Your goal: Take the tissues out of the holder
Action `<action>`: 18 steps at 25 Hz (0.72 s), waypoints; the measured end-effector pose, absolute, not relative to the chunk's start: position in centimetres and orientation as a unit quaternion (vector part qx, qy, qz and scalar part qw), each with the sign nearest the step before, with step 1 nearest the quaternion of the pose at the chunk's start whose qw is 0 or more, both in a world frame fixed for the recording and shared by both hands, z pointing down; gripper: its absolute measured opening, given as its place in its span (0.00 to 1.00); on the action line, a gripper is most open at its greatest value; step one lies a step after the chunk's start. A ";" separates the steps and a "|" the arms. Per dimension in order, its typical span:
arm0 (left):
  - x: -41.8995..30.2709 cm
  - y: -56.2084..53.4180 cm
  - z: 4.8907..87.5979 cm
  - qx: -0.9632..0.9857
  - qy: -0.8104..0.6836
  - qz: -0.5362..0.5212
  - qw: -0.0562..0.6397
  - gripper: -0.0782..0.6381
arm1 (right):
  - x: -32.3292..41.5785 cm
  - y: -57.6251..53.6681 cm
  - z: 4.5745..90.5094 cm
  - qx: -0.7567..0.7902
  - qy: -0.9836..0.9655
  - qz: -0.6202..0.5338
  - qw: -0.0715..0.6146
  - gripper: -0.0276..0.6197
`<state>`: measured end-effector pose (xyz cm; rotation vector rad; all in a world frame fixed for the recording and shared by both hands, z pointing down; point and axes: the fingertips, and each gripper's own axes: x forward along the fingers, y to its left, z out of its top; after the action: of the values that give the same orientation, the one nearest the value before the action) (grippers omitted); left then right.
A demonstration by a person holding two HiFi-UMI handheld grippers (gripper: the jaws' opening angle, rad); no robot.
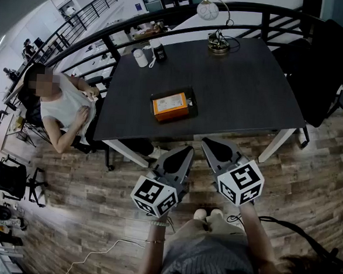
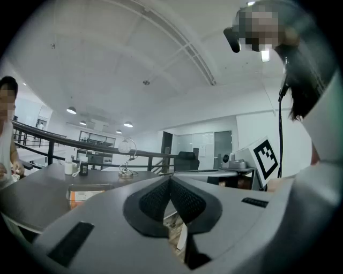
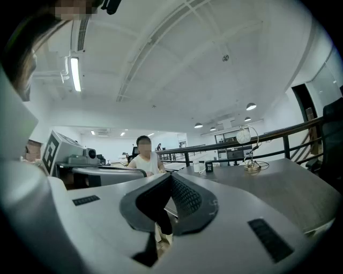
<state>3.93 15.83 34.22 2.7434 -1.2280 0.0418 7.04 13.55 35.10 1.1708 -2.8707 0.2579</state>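
The tissue holder (image 1: pixel 174 104), a dark tray with an orange tissue pack in it, lies near the front middle of the dark table (image 1: pixel 246 80). From the left gripper view it shows low at the left as the same tissue holder (image 2: pixel 86 192). Both grippers hang over the wooden floor, short of the table's near edge. My left gripper (image 1: pixel 187 150) is shut, jaws pressed together with nothing between them (image 2: pixel 170 179). My right gripper (image 1: pixel 209 143) beside it is also shut and empty (image 3: pixel 171 176). Neither touches the holder.
A desk lamp (image 1: pixel 217 31) stands at the table's back, with a white cup (image 1: pixel 141 57) and a small dark item (image 1: pixel 160 52) at the back left. A person (image 1: pixel 62 108) sits at the left end. A black chair (image 1: pixel 328 74) is right; a railing runs behind.
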 end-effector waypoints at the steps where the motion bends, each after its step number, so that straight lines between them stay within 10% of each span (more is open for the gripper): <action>1: 3.9 15.9 34.3 0.910 -0.409 0.013 0.067 0.12 | 7.0 13.6 35.2 0.375 -0.923 0.082 0.016 0.06; 18: 3.9 16.2 33.7 0.901 -0.430 0.009 0.059 0.12 | 7.5 13.7 34.5 0.359 -0.931 0.065 0.012 0.06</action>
<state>3.89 16.17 33.74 2.7292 -1.3033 0.0277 7.52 13.73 34.53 1.1195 -2.9025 0.2037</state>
